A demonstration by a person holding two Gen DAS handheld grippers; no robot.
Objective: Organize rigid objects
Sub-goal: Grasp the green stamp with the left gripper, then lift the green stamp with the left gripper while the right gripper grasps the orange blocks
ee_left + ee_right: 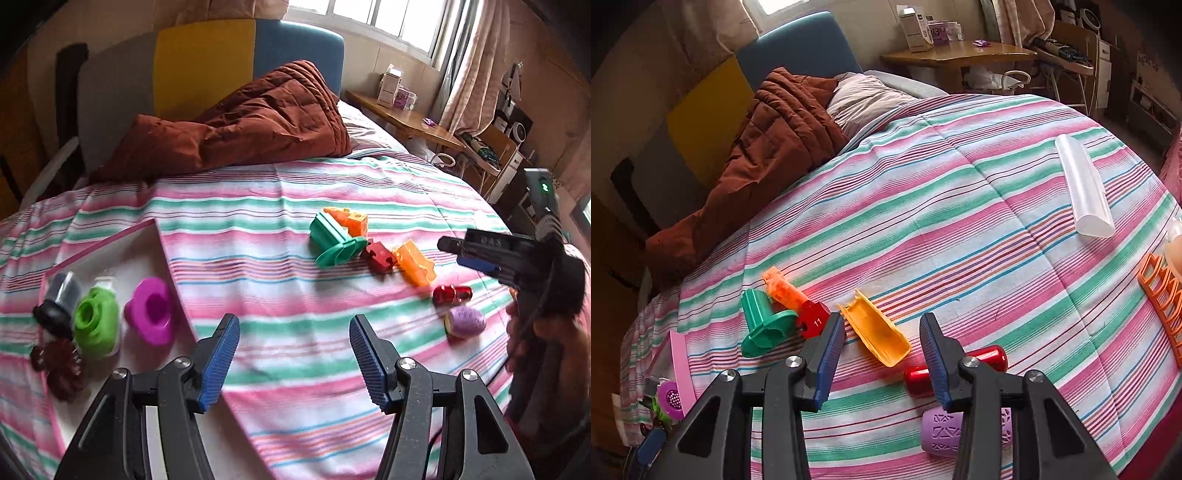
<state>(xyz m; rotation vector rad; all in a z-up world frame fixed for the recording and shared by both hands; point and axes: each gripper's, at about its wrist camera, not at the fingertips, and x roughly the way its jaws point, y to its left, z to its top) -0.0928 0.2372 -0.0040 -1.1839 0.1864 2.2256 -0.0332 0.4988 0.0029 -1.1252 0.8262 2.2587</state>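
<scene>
My left gripper hangs open over the striped bedspread with nothing between its blue pads. To its left lies a white, pink-rimmed tray holding a purple piece, a green piece, a black and grey piece and a dark red flower shape. Loose toys lie ahead: a green flanged piece, a red block marked 11, an orange trough, a red cylinder and a purple patterned cylinder. My right gripper is open just above the orange trough, not touching it.
A brown quilt and a pillow lie at the head of the bed. A clear plastic tube and an orange rack rest at the right of the bedspread. A wooden desk stands beyond the bed.
</scene>
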